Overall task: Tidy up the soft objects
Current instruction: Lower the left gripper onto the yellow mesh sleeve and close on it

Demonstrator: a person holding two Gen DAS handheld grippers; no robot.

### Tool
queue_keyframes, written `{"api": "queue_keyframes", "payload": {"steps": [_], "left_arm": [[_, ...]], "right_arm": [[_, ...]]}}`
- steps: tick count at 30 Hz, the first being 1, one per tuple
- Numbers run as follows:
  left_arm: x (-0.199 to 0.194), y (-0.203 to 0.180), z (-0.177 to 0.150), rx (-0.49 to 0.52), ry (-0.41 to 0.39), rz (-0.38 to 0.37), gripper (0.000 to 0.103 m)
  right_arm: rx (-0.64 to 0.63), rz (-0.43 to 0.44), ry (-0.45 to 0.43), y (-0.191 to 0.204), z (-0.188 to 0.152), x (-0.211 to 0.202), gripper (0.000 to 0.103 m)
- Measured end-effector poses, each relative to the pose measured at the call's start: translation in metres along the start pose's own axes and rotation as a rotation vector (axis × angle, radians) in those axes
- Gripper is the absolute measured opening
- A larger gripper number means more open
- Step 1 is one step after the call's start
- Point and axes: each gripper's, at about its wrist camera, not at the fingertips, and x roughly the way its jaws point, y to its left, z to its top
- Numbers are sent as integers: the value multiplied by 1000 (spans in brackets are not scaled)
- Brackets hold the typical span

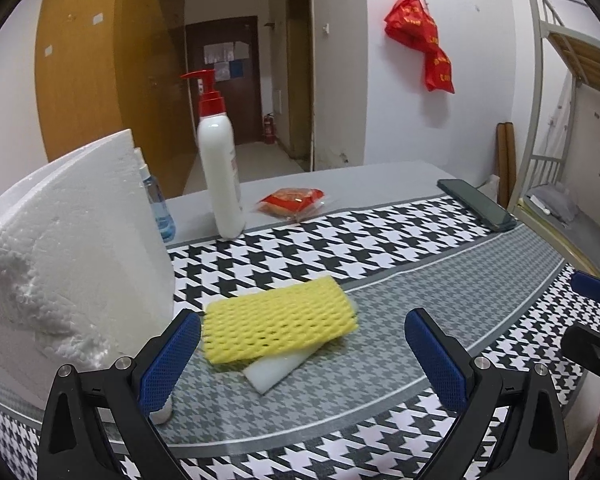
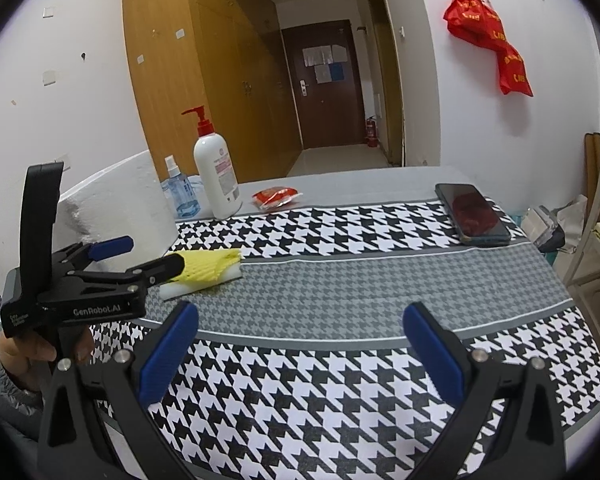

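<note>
Your left gripper (image 1: 302, 356) has its blue-padded jaws spread wide with nothing between them, and your right gripper (image 2: 300, 354) is spread just as wide over the black-and-white houndstooth cloth (image 2: 320, 384). Just ahead of your left jaws, closer to the left finger, lies the yellow foam mesh sleeve (image 1: 278, 324), flat on the grey band of the cloth and stacked on a thin white foam sheet (image 1: 274, 372) whose corner sticks out toward you. From your right jaws the same stack sits ahead and to the left, partly behind your left gripper. Hard against the outside of your left finger stands a big white polystyrene block (image 1: 68, 248). Farther ahead and left of both jaws, a tall white pump bottle with a red head (image 1: 220, 168) stands upright on the cloth's far edge, with a small clear blue spray bottle (image 2: 178, 192) beside it. Past that, a red crinkly snack packet (image 1: 294, 202) lies on the bare grey tabletop (image 1: 380, 184). Far right of your jaws, a dark smartphone (image 2: 474, 214) lies flat on the cloth.
</note>
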Motion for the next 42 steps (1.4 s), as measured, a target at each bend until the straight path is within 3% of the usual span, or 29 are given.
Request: {"api": "queue_keyframes", "payload": {"steps": [12, 23, 28, 32, 35, 40, 42], "left_arm": [[13, 17, 3, 15, 21, 46, 95], [33, 5, 0, 79, 78, -58, 88], [46, 3, -2, 99, 129, -73, 77], [53, 3, -3, 99, 162, -74, 62], [57, 3, -5, 96, 193, -101, 45], [56, 1, -4, 99, 186, -123, 29], [54, 2, -3, 93, 181, -131, 16]], "right_arm": [[-21, 42, 42, 14, 7, 25, 103], [-20, 38, 81, 15, 6, 39, 103], [-11, 48, 95, 13, 6, 43, 103], [-14, 49, 103, 14, 6, 45, 103], [-7, 51, 103, 12, 6, 46, 103], [-4, 46, 109, 13, 5, 47, 103], [-4, 47, 108, 13, 6, 46, 103]]}}
